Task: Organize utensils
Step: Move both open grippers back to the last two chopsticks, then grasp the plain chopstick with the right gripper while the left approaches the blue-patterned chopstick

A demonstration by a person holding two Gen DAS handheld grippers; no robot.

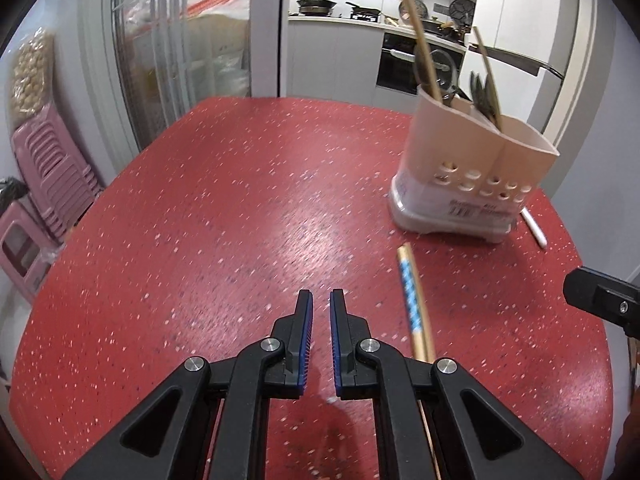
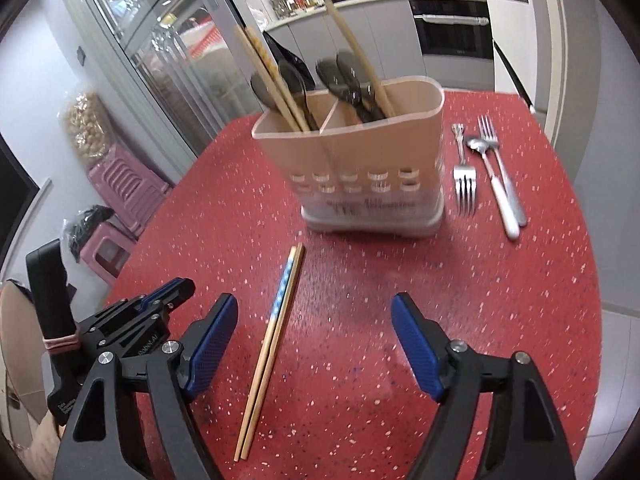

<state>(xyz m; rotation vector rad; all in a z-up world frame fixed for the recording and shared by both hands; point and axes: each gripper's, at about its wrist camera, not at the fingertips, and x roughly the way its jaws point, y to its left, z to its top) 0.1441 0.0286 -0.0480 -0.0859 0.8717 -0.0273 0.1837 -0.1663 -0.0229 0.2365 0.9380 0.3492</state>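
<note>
1. Left wrist view: the left gripper [image 1: 321, 300] pointed down at the red table [image 1: 224, 200] with its jaws nearly together and nothing between them. A narrow gap showed between the blue pads, so it gripped no utensil. The pair of chopsticks [image 1: 412, 300] lay just to its right, running back under the right finger's linkage. The beige utensil holder [image 1: 472, 168] stood ahead and to the right, well apart, already carrying chopsticks and dark spoons. A corner of the other gripper showed at the far right edge.

2. Right wrist view: the right gripper [image 2: 314, 320] stood wide open and empty. The chopsticks [image 2: 272, 344] lay flat on the table between its fingers, nearer the left pad [image 2: 208, 344], and no pad touched them. The holder [image 2: 352, 160] stood straight ahead beyond the chopstick tips. Two forks [image 2: 466, 184] and a white-handled spoon [image 2: 496, 188] lay ahead and right of the gripper, beside the holder.

3. Step in hand, as I judged it: the approach to pick up the chopsticks, with the forks and spoon left for later.

4. The next move called for centring the open jaws across both sticks, lowering to the table and closing on the pair together, since thin sticks lying flat could slip or split apart.
</note>
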